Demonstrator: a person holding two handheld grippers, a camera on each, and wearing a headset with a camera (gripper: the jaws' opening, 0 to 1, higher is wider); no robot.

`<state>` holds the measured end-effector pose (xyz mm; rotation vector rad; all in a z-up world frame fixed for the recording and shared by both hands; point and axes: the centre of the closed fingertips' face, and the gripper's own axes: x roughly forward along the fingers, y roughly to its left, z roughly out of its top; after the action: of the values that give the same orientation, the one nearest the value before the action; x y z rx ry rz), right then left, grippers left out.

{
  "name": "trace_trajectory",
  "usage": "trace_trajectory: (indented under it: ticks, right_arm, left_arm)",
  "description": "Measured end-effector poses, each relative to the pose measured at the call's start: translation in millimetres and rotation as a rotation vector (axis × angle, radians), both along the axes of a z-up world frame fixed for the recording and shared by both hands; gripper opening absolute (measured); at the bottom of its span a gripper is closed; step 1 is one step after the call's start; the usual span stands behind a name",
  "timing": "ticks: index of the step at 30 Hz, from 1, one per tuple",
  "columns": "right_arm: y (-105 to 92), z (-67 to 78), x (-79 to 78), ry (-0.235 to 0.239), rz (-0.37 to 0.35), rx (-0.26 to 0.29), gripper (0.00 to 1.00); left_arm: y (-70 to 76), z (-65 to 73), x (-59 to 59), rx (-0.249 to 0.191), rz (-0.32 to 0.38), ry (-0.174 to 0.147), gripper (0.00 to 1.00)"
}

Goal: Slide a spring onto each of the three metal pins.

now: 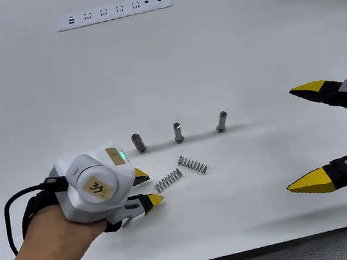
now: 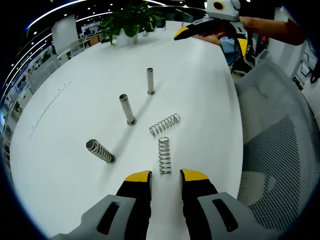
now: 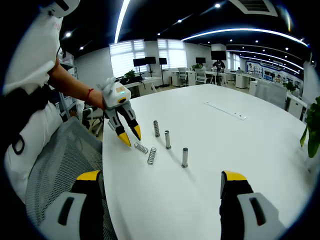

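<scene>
**White table [image 1: 245, 42]: one down, two to go**

The table stands in an open-plan office under ceiling lights, bare apart from a power strip [image 1: 114, 11] at its far edge and the small parts near the middle. A mesh chair [image 2: 280, 150] sits at the table's near side.

The right gripper [image 1: 291, 139] hangs well off to the right with its jaws spread wide and nothing between them. The left gripper [image 1: 148, 186] is low over the table, its yellow-tipped jaws a little apart and empty.

The pins stand in a row. The left pin [image 1: 138, 142] wears a fitted spring, though I cannot tell whether its coil sits fully down to the base. The middle pin [image 1: 178, 132] and the right pin [image 1: 222, 121] are bare.

Two loose springs lie flat in front of the row. The near spring [image 2: 164, 155] lies just ahead of the left gripper's tips, in line with the gap between them. The far spring [image 2: 164, 124] lies just beyond it, near the middle pin.

The step in hand looks like picking up the second spring. The next move calls for easing forward, pinching the near spring lightly across its coils so it isn't crushed, then turning it upright and lining its bore over a bare pin.

Count: two grippers, three pins, three springs; one fitted, two loose.
</scene>
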<state>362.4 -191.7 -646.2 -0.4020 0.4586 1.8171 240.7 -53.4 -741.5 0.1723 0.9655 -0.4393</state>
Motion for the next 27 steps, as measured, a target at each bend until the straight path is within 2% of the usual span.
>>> trace_trajectory:
  ticks: [4,9,12,16,19,27]
  right_arm:
    - [-2.8,1.1,0.7,0.006,-0.016,0.005,0.98]
    - [-6.5,-0.4,1.4,0.012,-0.025,0.006,0.98]
    - [-8.9,-2.0,1.7,0.014,-0.027,0.002,0.98]
    - [-9.8,-1.7,3.9,0.015,-0.033,0.003,0.98]
    - [-9.1,-1.6,4.8,0.013,-0.036,0.003,0.97]
    - [-7.8,-2.4,2.9,0.017,-0.034,0.001,0.97]
  left_arm:
    - [-0.6,-6.9,1.1,0.021,-0.014,0.024,0.21]
    - [-2.5,-8.7,4.4,0.023,-0.017,0.03,0.19]
    - [-0.1,-10.9,5.1,0.052,-0.031,0.037,0.16]
    - [-0.2,-11.1,5.9,0.051,-0.028,0.045,0.14]
    - [1.1,-11.6,6.1,0.068,-0.04,0.046,0.11]
    - [0.4,-11.2,6.3,0.072,-0.048,0.053,0.11]
